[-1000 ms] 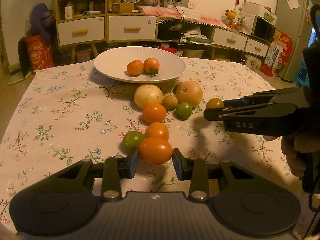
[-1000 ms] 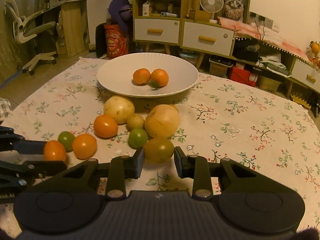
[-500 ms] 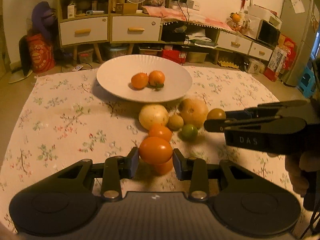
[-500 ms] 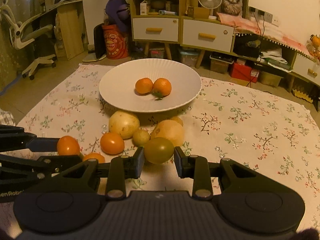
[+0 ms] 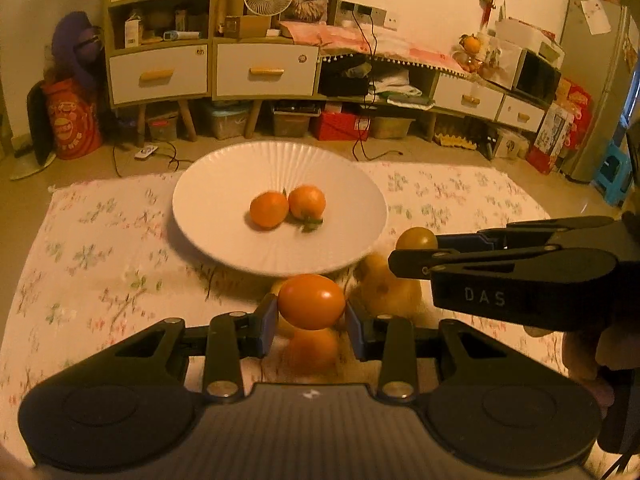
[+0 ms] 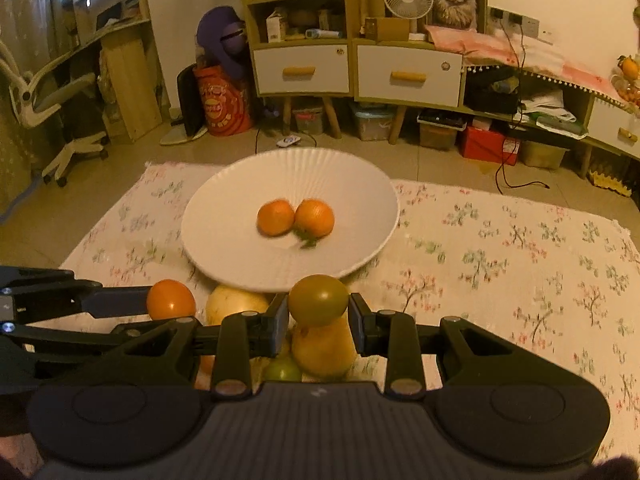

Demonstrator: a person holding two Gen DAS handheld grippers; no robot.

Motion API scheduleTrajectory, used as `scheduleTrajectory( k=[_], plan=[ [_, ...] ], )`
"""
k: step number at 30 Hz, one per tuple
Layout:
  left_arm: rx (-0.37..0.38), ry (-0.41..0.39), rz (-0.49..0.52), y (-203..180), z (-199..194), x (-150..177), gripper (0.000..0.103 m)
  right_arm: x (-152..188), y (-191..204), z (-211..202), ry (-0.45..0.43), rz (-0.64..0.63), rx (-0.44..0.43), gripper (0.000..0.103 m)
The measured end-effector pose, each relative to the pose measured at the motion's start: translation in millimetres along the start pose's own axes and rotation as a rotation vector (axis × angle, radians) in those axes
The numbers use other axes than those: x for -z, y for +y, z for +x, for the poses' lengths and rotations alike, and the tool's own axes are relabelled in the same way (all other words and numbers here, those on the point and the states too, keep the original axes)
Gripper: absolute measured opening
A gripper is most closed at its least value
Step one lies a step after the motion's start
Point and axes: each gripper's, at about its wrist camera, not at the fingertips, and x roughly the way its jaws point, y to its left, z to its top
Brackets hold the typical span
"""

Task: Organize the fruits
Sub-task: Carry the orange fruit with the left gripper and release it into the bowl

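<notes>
My left gripper [image 5: 311,322] is shut on an orange tomato [image 5: 311,301] and holds it above the table, just short of the white plate's [image 5: 224,240] near rim. My right gripper [image 6: 318,322] is shut on an olive-brown tomato [image 6: 318,299], also raised near the plate [image 6: 224,264]. Two oranges [image 5: 287,206] lie in the plate's middle; they also show in the right wrist view [image 6: 295,218]. The remaining fruits sit below the grippers: a pale round fruit [image 6: 236,304], a large tan fruit [image 6: 324,350], a green one [image 6: 285,370].
The floral tablecloth [image 6: 520,260] covers the table. Each gripper shows in the other's view, the right one [image 5: 412,250] beside the left, the left one [image 6: 160,308] beside the right. Cabinets and a fan stand beyond the table.
Both grippers have lifted their tomatoes off the table and moved forward toward the plate. The loose fruits now lie below and behind the fingertips.
</notes>
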Motion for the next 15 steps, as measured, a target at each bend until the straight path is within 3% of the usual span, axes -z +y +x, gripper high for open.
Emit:
scheduleTrajectory(
  k=[15],
  plan=[
    [-0.014, 0.023, 0.071, 2, 56, -38, 0.031, -31, -25, 42, -0.01, -0.031, -0.015, 0.029]
  ],
)
